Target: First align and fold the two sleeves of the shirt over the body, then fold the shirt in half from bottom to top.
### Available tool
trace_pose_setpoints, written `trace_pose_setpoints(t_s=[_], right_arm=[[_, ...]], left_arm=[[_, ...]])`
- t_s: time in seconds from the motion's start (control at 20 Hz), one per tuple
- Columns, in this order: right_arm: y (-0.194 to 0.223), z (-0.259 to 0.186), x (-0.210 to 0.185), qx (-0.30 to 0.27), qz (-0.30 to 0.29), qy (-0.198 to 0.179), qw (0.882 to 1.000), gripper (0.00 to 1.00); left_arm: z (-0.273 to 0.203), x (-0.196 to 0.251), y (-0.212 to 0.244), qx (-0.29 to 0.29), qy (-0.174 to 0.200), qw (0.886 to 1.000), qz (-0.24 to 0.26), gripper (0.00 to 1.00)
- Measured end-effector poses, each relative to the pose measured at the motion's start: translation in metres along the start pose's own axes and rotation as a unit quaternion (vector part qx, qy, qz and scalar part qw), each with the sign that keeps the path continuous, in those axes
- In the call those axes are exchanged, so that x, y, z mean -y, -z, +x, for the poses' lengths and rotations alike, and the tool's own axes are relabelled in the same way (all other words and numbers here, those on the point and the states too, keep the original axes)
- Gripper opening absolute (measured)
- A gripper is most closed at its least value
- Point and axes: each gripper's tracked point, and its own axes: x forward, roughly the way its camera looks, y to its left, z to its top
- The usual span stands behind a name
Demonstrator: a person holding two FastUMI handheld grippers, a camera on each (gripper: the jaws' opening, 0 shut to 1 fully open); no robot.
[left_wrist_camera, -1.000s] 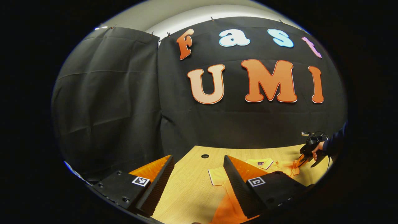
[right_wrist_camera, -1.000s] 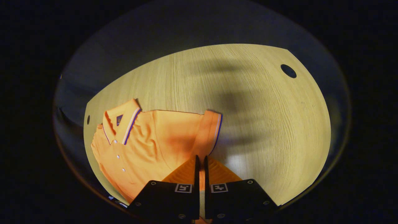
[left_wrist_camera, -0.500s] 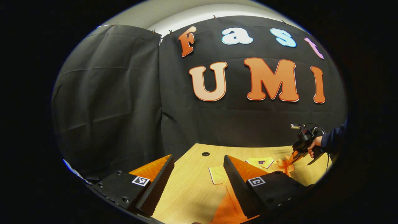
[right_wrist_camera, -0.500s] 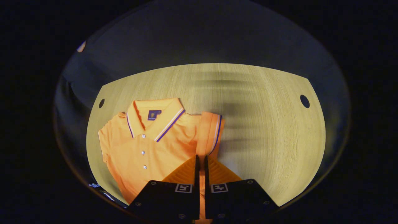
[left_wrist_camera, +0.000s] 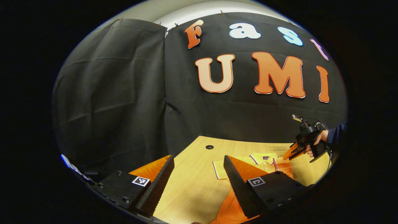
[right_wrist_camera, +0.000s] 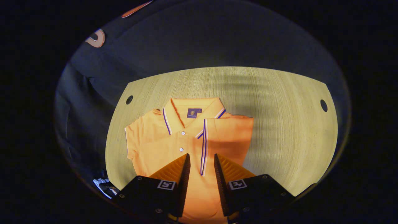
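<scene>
orange polo shirt flat mid-table, one sleeve folded over the body, right gripper hovering above it, fingers slightly parted, nothing held, left gripper wide open, low over the table's near edge

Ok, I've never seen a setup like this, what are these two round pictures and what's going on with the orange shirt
Each picture comes from a fisheye camera riding on a hand-held two-finger gripper; a person holds one in each hand. The left gripper view looks across a wooden table toward the booth's black cloth wall, with the left gripper open and holding nothing. Farther off in it you see the right gripper and the hand holding it. The right gripper view looks down on an orange polo shirt lying flat. One sleeve is folded over the body; the other sleeve lies spread out. The right gripper is open above the shirt, gripping nothing.
</scene>
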Motion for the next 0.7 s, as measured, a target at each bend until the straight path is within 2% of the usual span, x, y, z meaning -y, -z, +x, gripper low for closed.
trace_pose_setpoints(t_s=[0.2, 0.3, 0.35, 0.4, 0.45, 0.5, 0.55, 0.6, 0.7], right_arm=[[-0.008, -0.042, 0.003, 0.058, 0.015, -0.006, 0.998, 0.71], [-0.011, -0.067, 0.008, 0.096, 0.028, -0.002, 0.995, 0.78], [-0.010, -0.078, 0.012, 0.114, 0.035, 0.001, 0.993, 0.80], [-0.009, -0.088, 0.015, 0.133, 0.040, 0.003, 0.990, 0.75], [-0.008, -0.100, 0.018, 0.149, 0.046, 0.010, 0.988, 0.83], [-0.005, -0.113, 0.022, 0.166, 0.050, 0.016, 0.985, 0.86], [-0.002, -0.126, 0.025, 0.183, 0.053, 0.023, 0.981, 0.80], [0.000, -0.138, 0.029, 0.201, 0.055, 0.032, 0.977, 0.90], [0.006, -0.160, 0.036, 0.235, 0.053, 0.058, 0.969, 0.94]], left_arm=[[0.039, 0.009, 0.003, -0.025, 0.027, 0.999, 0.009, 0.98], [0.060, 0.014, 0.006, -0.042, 0.042, 0.998, 0.015, 0.98], [0.070, 0.018, 0.010, -0.053, 0.051, 0.997, 0.017, 0.98], [0.084, 0.024, 0.010, -0.063, 0.066, 0.996, 0.018, 0.98], [0.096, 0.030, 0.013, -0.076, 0.078, 0.994, 0.020, 0.98], [0.107, 0.033, 0.018, -0.088, 0.090, 0.992, 0.021, 0.98], [0.120, 0.038, 0.025, -0.104, 0.103, 0.989, 0.022, 0.98], [0.132, 0.044, 0.031, -0.119, 0.113, 0.986, 0.021, 0.98], [0.156, 0.056, 0.047, -0.157, 0.128, 0.979, 0.027, 0.98]])
